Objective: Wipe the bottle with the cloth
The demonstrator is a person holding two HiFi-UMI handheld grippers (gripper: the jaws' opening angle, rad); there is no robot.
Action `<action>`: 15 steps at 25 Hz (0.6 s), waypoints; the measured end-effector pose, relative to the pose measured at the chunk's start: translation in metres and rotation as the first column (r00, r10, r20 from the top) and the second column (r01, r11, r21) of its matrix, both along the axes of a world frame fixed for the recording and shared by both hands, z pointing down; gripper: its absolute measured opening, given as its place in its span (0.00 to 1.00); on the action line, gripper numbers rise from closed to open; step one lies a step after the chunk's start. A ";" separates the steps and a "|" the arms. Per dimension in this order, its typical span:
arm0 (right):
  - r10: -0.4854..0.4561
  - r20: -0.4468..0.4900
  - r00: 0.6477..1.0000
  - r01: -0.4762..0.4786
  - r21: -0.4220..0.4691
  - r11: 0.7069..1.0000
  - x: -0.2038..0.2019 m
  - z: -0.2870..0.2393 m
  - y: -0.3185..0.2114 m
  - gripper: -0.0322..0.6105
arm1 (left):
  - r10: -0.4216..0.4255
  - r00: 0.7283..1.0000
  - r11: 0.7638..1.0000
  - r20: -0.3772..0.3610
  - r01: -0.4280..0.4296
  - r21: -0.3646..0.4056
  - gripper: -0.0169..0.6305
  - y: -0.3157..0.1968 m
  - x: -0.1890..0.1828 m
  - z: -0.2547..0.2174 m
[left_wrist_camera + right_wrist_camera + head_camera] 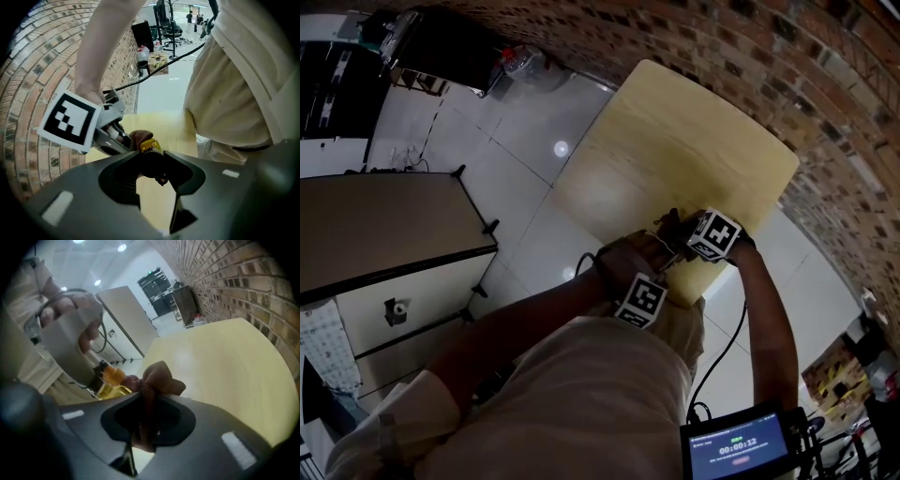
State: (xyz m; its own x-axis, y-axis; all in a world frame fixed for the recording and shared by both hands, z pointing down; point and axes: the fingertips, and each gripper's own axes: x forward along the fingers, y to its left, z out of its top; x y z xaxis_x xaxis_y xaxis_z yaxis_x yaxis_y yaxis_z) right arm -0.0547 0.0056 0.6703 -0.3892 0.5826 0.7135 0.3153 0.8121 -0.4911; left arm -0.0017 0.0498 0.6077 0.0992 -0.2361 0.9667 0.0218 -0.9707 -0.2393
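Observation:
At the near edge of the pale wooden table my two grippers meet. My left gripper points steeply down, shut on a small dark bottle with a yellow band at its neck. A crumpled brown cloth is pinched in my right gripper, and its free end sticks out past the jaws. In the left gripper view the cloth lies against the top of the bottle, with the right gripper just behind it. The right gripper view shows the bottle beside the cloth. From the head view, hands and marker cubes hide both bottle and cloth.
A brick wall runs along the table's far and right sides. A grey-topped cabinet stands on the white tiled floor to the left. A small screen sits at my waist, with a black cable running up to the right arm.

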 end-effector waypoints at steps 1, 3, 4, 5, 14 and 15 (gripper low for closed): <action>-0.014 -0.029 0.999 0.015 0.035 0.999 0.001 0.011 -0.002 0.15 | -0.008 1.000 1.000 -0.003 0.008 0.001 0.29 -0.001 0.000 0.000; -0.035 -0.076 0.997 0.042 0.085 0.996 0.003 0.031 -0.005 0.15 | -0.026 1.000 1.000 -0.008 0.026 -0.001 0.29 -0.002 0.000 0.000; -0.047 -0.095 0.994 0.056 0.098 0.994 0.006 0.039 -0.004 0.15 | -0.034 0.999 0.999 -0.010 0.034 -0.003 0.29 -0.002 -0.001 0.000; -0.060 -0.113 0.992 0.073 0.106 0.992 0.010 0.047 -0.002 0.15 | -0.041 0.999 0.999 -0.011 0.040 -0.007 0.29 -0.002 -0.001 0.001; -0.052 -0.039 0.998 0.062 0.308 0.950 0.018 0.084 -0.013 0.15 | -0.070 0.998 0.997 -0.011 0.069 -0.016 0.29 -0.004 -0.005 0.003; -0.046 -0.024 0.999 0.051 0.351 0.935 0.020 0.087 -0.017 0.15 | -0.070 0.997 0.997 -0.010 0.070 -0.015 0.29 -0.004 -0.004 0.003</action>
